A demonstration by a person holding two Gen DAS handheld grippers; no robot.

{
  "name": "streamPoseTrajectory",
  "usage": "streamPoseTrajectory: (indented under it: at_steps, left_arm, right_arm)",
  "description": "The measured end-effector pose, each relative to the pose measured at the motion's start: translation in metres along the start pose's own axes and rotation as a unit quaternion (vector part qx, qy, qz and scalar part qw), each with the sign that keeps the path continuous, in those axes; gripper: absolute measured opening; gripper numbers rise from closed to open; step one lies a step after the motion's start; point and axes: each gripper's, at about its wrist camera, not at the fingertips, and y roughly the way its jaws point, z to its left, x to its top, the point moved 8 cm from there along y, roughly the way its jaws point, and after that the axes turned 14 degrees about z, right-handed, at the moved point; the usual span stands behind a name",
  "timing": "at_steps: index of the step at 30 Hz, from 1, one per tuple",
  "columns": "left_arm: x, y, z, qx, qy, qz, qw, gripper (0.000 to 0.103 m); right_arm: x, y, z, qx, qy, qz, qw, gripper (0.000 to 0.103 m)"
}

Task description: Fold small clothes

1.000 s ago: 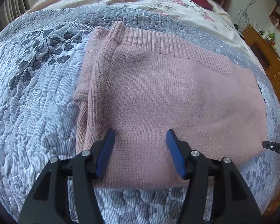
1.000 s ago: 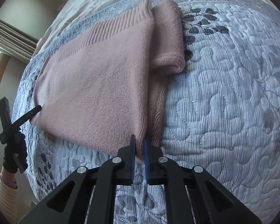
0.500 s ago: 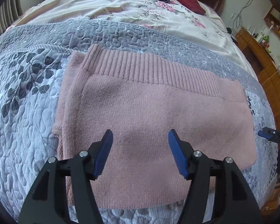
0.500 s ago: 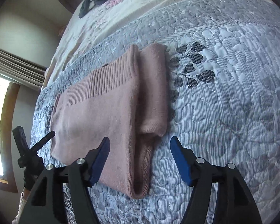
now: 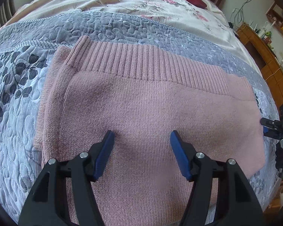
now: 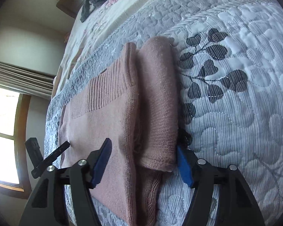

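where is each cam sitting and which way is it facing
Left wrist: rides the left gripper, low over the pink sweater, looking across its ribbed hem towards the floral bedding; its open blue fingers show, and the right gripper at the right edge.
Right wrist: rides the right gripper, looking along the sweater's folded sleeve and the grey quilt; its open fingers show, and the left gripper at left.
Shared: sweater, quilt, bedding, each other's gripper.

The left hand-held gripper [image 5: 142,137] is showing two black angular arms tipped with blue pads [image 5: 104,157], silver screw heads gleaming at the pivots. The right hand-held gripper [image 6: 143,150] is wearing the same black frame, blue pads [image 6: 184,167] and silver screws.
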Motion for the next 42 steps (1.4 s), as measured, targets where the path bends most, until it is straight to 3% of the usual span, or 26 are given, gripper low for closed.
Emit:
streamPoseTrajectory:
  at_steps: [2, 4, 24, 28, 33, 38, 42]
  left_arm:
    - [0.0, 0.001, 0.0, -0.001, 0.003, 0.001, 1.0, 0.063]
    - [0.0, 0.002, 0.0, -0.003, 0.005, 0.002, 1.0, 0.063]
    - [0.0, 0.005, 0.0, -0.011, 0.011, -0.004, 0.9999, 0.065]
    - [-0.001, -0.007, 0.001, -0.035, 0.005, 0.0, 0.9994, 0.065]
    - [-0.005, -0.026, 0.006, -0.05, 0.006, -0.01, 0.9987, 0.065]
    - [-0.006, -0.041, 0.008, -0.071, 0.002, -0.021, 0.9972, 0.065]
    - [-0.004, -0.049, 0.007, -0.088, -0.001, -0.028, 0.9957, 0.065]
  right_arm:
    - [0.002, 0.005, 0.001, 0.011, 0.002, 0.002, 1.0, 0.033]
    - [0.003, 0.005, -0.002, 0.021, 0.007, -0.006, 1.0, 0.029]
    - [-0.005, 0.005, -0.009, 0.02, 0.032, -0.018, 0.999, 0.024]
    - [-0.002, -0.012, 0.02, 0.003, 0.014, -0.026, 1.0, 0.021]
    - [0.002, -0.025, 0.097, -0.006, -0.056, -0.024, 0.998, 0.02]
    - [0.0, -0.005, 0.168, -0.034, -0.126, 0.003, 0.991, 0.018]
    - [-0.003, 0.031, 0.198, -0.087, -0.161, 0.031, 0.983, 0.017]
